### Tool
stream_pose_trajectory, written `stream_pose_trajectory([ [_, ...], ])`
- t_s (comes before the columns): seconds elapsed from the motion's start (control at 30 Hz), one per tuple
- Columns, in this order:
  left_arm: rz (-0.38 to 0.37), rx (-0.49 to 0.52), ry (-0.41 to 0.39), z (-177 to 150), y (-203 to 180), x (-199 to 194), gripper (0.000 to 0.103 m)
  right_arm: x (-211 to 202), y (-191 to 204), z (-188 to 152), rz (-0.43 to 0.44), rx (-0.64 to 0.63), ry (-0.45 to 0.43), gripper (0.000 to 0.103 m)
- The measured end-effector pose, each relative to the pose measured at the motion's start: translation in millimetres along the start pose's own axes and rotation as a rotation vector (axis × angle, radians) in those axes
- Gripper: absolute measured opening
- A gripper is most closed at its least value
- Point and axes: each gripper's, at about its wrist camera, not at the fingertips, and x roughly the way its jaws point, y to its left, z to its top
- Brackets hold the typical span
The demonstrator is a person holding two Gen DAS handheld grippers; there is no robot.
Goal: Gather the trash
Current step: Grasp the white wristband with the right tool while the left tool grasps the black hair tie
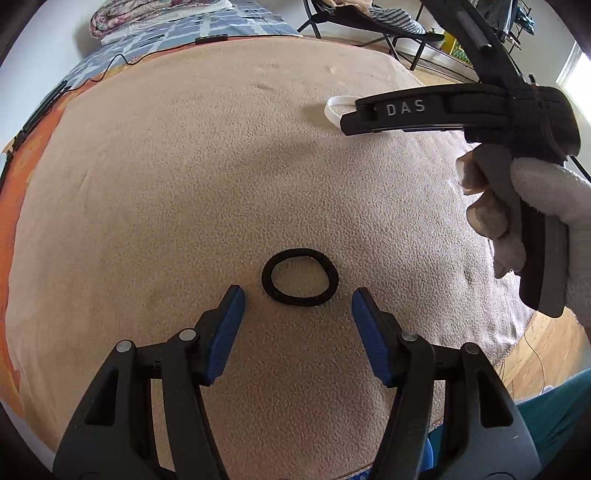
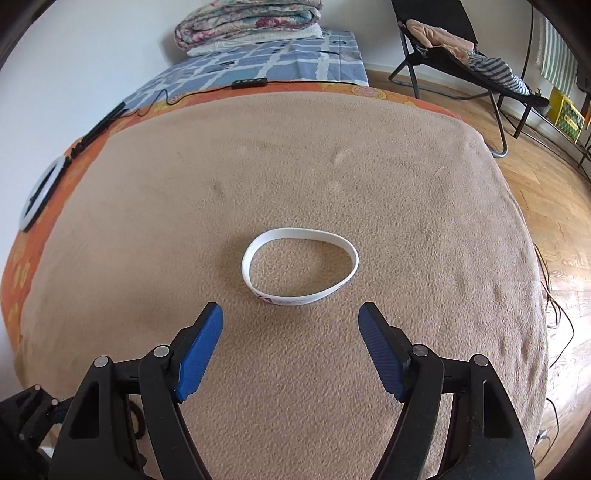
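A black hair tie (image 1: 300,277) lies flat on the tan blanket (image 1: 184,184), just ahead of my left gripper (image 1: 298,297), which is open and empty with the tie between and beyond its blue pads. A white wristband (image 2: 300,266) lies on the same blanket (image 2: 406,206) just ahead of my right gripper (image 2: 290,314), also open and empty. In the left wrist view the wristband (image 1: 338,107) peeks out behind the right gripper's black body (image 1: 443,107), held by a gloved hand (image 1: 546,199).
An orange sheet (image 2: 44,236) borders the blanket. A ring light (image 2: 40,192) and a black cable (image 2: 166,98) lie at the left. Folded bedding (image 2: 251,22) sits on a blue checked mattress. A black folding chair (image 2: 461,48) stands on the wood floor (image 2: 546,192) at right.
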Motion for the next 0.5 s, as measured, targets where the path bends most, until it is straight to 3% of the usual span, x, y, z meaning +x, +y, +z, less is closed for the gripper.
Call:
stream_pose_trajectory([
  [0.23, 0.016, 0.027, -0.008, 7, 0, 6, 0.057, 21, -3, 10, -0.018, 0.033, 0.021, 0.076],
  [0.5, 0.042, 0.042, -0.025, 11, 5, 6, 0.031, 28, -5, 18, -0.07, 0.005, -0.002, 0.079],
])
